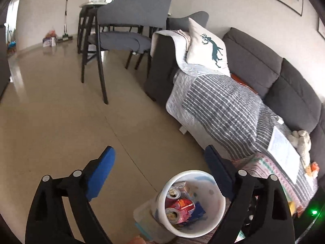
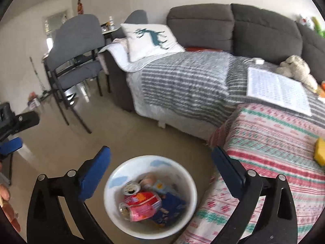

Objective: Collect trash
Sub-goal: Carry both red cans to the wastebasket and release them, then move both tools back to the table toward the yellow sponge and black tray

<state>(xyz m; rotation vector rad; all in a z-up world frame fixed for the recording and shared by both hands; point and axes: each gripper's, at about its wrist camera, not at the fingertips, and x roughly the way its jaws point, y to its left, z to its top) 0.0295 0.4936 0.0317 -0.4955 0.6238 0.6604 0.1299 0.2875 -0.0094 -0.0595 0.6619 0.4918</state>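
Observation:
A white trash bin (image 2: 121, 174) stands on the floor beside the sofa, and it also shows in the left wrist view (image 1: 215, 217). It holds a crushed red can (image 2: 143, 203), a silver can (image 2: 131, 188), a blue wrapper (image 2: 172, 207) and other scraps. My right gripper (image 2: 161, 156) is open and empty above the bin. My left gripper (image 1: 160, 155) is open and empty, above and left of the bin. One blue finger of the left gripper shows at the left edge of the right wrist view (image 2: 10, 145).
A grey sofa (image 2: 233, 26) with a striped blanket (image 2: 182, 81), deer pillow (image 2: 150, 38), patterned throw (image 2: 274, 142), paper sheet (image 2: 278, 89), plush toy (image 2: 296, 67) and yellow object (image 2: 321, 152). Grey chairs (image 1: 130, 28) stand on the tan floor (image 1: 50, 122). A clear box (image 1: 144, 223) sits beside the bin.

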